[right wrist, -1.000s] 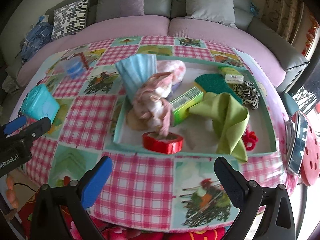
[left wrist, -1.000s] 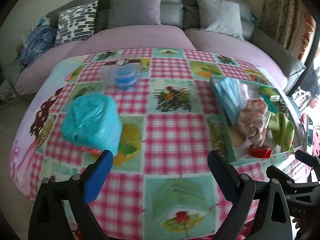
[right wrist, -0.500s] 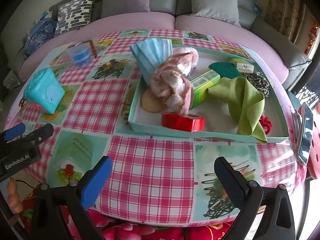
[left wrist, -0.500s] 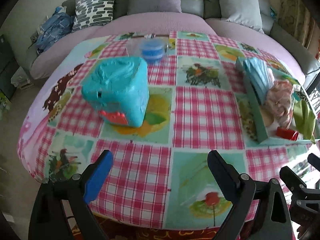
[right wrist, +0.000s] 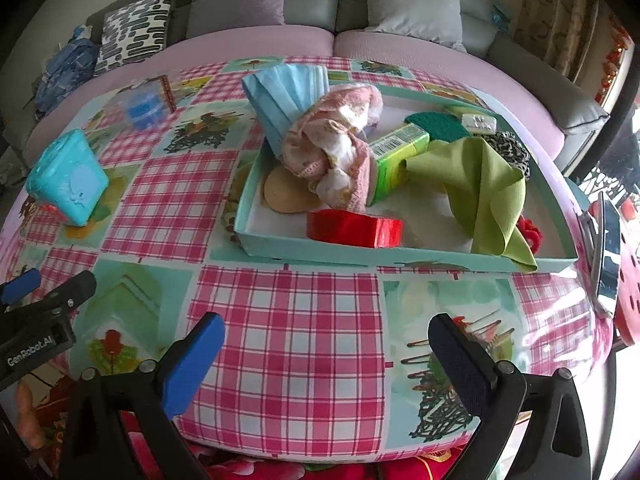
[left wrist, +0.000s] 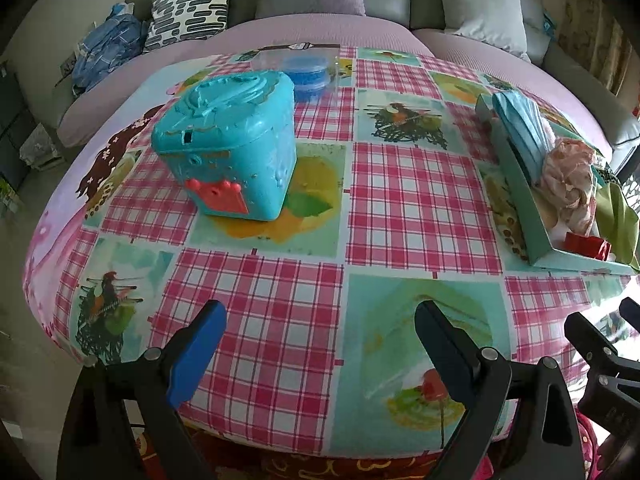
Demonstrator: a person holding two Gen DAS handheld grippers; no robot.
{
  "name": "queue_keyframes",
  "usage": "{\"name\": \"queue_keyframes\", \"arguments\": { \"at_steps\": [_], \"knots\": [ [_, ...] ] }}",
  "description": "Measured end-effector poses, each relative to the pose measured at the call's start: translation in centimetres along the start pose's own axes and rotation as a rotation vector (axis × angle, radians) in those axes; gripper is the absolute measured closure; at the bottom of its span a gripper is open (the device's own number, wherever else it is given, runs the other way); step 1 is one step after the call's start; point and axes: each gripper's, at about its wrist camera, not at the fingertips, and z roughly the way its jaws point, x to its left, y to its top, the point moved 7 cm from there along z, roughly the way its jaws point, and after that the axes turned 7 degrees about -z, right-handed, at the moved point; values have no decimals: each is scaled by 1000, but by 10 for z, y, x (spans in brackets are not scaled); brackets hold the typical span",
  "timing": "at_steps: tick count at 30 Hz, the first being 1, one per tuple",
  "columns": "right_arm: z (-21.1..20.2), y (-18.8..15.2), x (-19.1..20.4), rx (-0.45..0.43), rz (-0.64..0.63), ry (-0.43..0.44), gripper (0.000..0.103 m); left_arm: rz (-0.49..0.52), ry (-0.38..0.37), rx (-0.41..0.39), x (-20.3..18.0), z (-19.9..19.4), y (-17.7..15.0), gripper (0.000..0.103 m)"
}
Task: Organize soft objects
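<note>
A shallow teal tray [right wrist: 400, 254] on the checked tablecloth holds a pink cloth [right wrist: 336, 144], a stack of blue face masks [right wrist: 286, 92], a green cloth [right wrist: 484, 184], a green packet [right wrist: 396, 152], a red tape roll [right wrist: 352, 228] and a leopard-print piece [right wrist: 514, 152]. The same tray [left wrist: 524, 200] sits at the right of the left wrist view. A closed turquoise box [left wrist: 232, 144] stands on the table's left; it also shows as the turquoise box [right wrist: 68, 180]. My left gripper [left wrist: 320, 336] and right gripper [right wrist: 326, 348] hover open and empty over the table's near edge.
A clear container with a blue lid [left wrist: 308, 72] stands behind the turquoise box. A grey and lilac sofa [right wrist: 248, 44] with cushions curves round the far side. A red perforated stool [right wrist: 628, 280] is at the right. Bare tablecloth [left wrist: 416, 192] lies between box and tray.
Both grippers have drawn back toward the near edge of the table and the left one has swung leftward, so the turquoise box now sits nearer the middle of its view. Both stay open.
</note>
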Motion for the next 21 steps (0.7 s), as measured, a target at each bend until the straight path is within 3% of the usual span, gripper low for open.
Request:
{"name": "queue_keyframes", "arguments": {
  "at_steps": [21],
  "knots": [
    [4, -4, -6, -8, 28, -27, 0, 0, 32, 5, 3, 10, -4, 8]
  ]
}}
